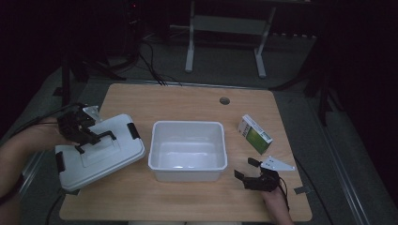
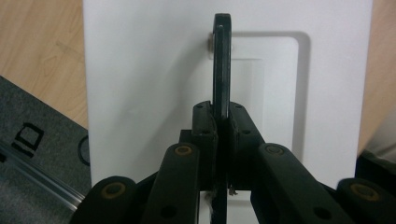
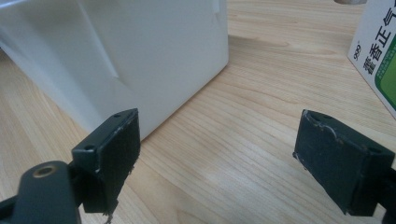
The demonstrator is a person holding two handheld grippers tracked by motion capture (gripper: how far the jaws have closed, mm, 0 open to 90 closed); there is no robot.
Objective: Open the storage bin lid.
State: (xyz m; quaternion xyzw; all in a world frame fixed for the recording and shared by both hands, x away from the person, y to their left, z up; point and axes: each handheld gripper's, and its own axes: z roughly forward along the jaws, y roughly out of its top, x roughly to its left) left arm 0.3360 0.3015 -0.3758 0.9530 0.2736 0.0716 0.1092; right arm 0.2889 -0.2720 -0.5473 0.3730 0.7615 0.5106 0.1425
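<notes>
A white lid point(image 1: 117, 154) with black clips lies at the table's left, tilted and overhanging the edge. My left gripper point(image 1: 94, 137) is shut on the lid's black handle point(image 1: 105, 136). In the left gripper view the pads point(image 2: 205, 121) of the left gripper point(image 2: 222, 119) pinch the thin handle point(image 2: 222, 60) above the lid point(image 2: 149, 70). An open white bin point(image 1: 187, 123) stands mid-table. My right gripper point(image 1: 247, 168) is open near the front right, low over the wood. In the right gripper view, the right gripper point(image 3: 219, 154) has nothing between its fingers, with the bin's wall point(image 3: 140, 51) at left.
A green and white carton point(image 1: 254, 134) lies right of the bin, and its corner point(image 3: 378, 51) shows in the right gripper view. The wooden table point(image 1: 187, 101) has a cable hole point(image 1: 225, 101) at the back. White frame legs point(image 1: 189, 51) stand on the floor behind.
</notes>
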